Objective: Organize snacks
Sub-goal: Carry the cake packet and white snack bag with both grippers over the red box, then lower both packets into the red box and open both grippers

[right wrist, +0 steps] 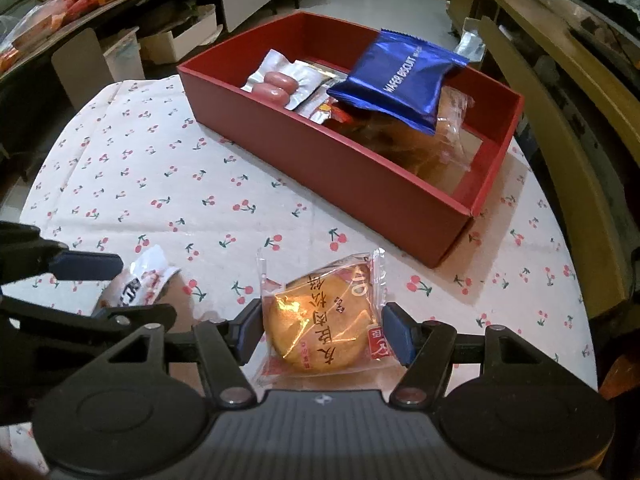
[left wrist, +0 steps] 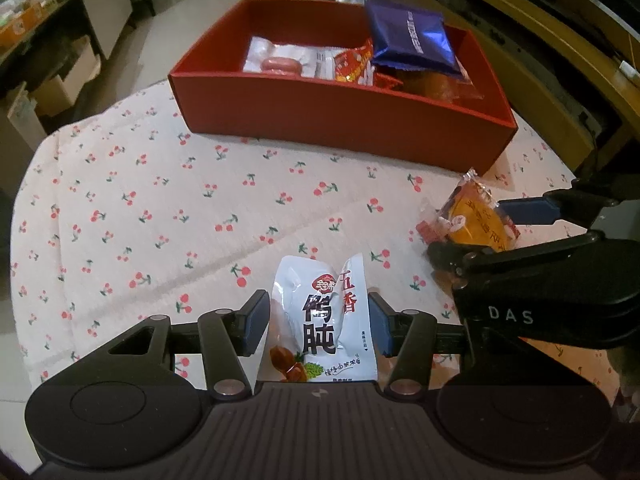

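Desk [left wrist: 160, 208] with a cherry-print cloth carries a red box [left wrist: 328, 120] at its far side, long side facing the cameras. Inside the box: a blue wafer packet [right wrist: 400, 80] tilted on top of the pile at the right, a clear pack of two pink sausages [right wrist: 276, 84] at the left, red-orange wrappers and a clear-wrapped pastry below the blue one. Near edge of the desk, both grippers sit side by side, well apart from the box. Left gripper [left wrist: 318, 322] has its fingers clamped on a white pouch [left wrist: 320, 320] with black Chinese print, pads pressing both sides, pouch upright between them. Right gripper [right wrist: 322, 334] has its fingers clamped on a round golden pastry in clear wrap [right wrist: 320, 324], pads against the wrapper edges. Whether either snack is clear of the cloth cannot be told.
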Demonstrator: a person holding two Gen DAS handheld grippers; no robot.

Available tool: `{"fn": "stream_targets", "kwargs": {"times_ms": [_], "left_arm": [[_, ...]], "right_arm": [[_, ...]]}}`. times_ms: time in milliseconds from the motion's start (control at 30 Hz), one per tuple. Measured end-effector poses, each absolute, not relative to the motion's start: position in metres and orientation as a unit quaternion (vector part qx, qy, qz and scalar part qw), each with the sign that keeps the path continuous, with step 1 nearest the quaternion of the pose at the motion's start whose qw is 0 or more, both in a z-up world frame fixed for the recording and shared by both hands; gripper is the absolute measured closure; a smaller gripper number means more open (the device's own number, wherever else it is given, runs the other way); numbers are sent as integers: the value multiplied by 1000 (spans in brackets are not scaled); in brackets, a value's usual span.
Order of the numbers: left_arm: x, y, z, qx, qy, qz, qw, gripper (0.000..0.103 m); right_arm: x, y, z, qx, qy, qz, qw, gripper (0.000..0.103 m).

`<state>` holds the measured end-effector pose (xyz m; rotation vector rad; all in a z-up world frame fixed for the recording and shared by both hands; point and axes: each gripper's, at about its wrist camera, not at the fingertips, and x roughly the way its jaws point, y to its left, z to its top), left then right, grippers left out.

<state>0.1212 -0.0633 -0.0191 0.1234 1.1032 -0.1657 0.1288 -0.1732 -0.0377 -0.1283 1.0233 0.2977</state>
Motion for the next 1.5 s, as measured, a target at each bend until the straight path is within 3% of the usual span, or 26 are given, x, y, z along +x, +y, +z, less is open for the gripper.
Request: {"fn": "stream_targets", "kwargs": {"times_ms": [800, 1233, 1500], "left_arm": [[137, -62, 5, 37, 496, -79, 864, 44], [197, -72, 56, 20, 434, -85, 897, 45], [239, -78, 52, 38, 421, -71, 903, 45]], "right_arm": [[138, -184, -11, -29, 451, 117, 884, 29], [187, -207, 34, 56, 388, 68, 917, 29], [232, -210, 29, 80, 384, 51, 919, 29]]}}
